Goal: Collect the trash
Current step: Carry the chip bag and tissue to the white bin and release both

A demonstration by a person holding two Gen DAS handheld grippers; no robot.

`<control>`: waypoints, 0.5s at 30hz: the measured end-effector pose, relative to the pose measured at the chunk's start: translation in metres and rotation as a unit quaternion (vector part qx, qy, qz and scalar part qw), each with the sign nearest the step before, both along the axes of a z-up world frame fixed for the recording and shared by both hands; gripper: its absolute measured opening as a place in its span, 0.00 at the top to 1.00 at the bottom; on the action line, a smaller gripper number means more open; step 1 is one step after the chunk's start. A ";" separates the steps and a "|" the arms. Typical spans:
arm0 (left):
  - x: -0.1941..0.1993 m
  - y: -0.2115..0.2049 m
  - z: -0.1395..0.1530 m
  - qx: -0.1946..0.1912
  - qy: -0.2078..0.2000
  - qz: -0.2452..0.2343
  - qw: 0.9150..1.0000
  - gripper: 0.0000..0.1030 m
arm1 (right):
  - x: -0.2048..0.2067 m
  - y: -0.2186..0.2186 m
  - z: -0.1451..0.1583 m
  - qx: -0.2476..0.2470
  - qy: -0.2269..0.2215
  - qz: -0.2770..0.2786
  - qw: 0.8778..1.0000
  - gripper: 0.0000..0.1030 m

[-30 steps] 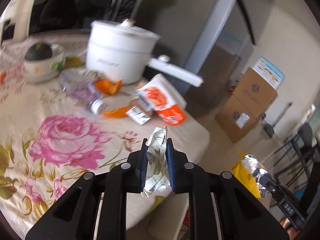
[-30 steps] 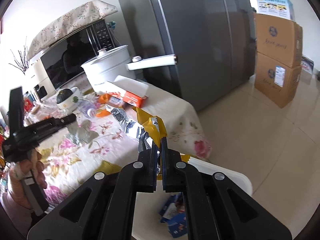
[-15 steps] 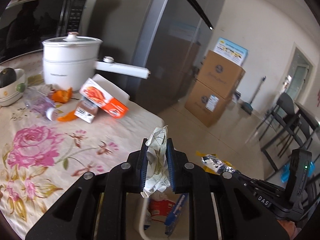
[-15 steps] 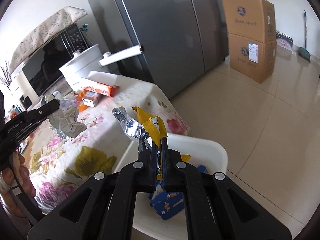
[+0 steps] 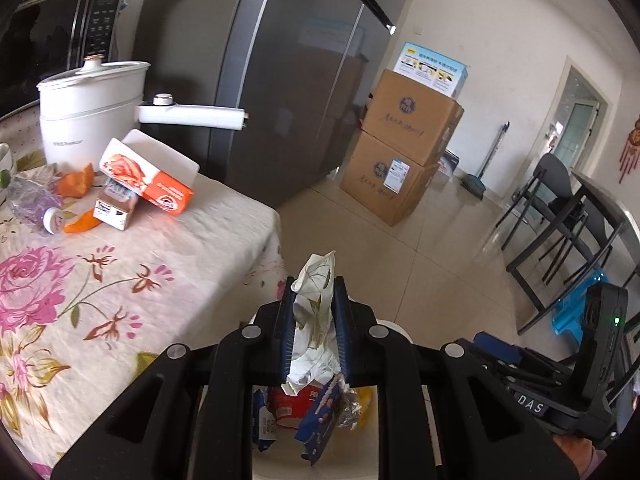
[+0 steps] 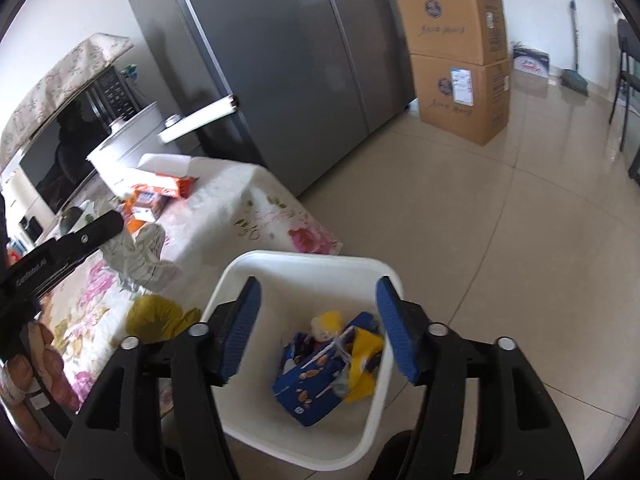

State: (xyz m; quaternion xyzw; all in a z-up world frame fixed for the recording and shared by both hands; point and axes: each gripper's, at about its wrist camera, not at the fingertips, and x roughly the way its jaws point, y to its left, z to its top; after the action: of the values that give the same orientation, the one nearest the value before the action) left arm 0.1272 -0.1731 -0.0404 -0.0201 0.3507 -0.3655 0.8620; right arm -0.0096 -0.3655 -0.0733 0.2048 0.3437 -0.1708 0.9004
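Right gripper (image 6: 318, 328) opening, nothing between jaws, above white bin (image 6: 308, 258); yellow wrapper (image 6: 362, 354) inside. Left gripper (image 5: 311, 332) clenched on crumpled paper (image 5: 314, 320). Table edge (image 6: 260, 216) at 10 o'clock; bare floor (image 6: 500, 220) at 2 o'clock.

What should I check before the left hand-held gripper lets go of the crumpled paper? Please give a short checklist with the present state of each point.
1. Left hand-held gripper firmly clamps the crumpled paper: ok.
2. Paper is over the white bin: cannot tell; in the right wrist view it looks beside the rim, over the table.
3. Right hand-held gripper is empty, jaws opening: ok.
4. Yellow wrapper lies inside the bin: ok.
5. Bin has room for more: ok.
6. Table is free of trash: not ok; an orange carton remains.
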 end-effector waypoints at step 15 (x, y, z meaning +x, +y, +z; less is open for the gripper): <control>-0.016 -0.026 -0.016 0.017 0.014 -0.042 0.999 0.80 | -0.008 -0.028 0.003 -0.084 0.010 -0.129 0.988 0.07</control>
State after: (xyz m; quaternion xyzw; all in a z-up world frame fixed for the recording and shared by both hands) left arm 0.1110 -0.1996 -0.0569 0.0041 0.3694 -0.3949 0.8412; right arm -0.0180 -0.3940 -0.0704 0.1694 0.3073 -0.3162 0.8814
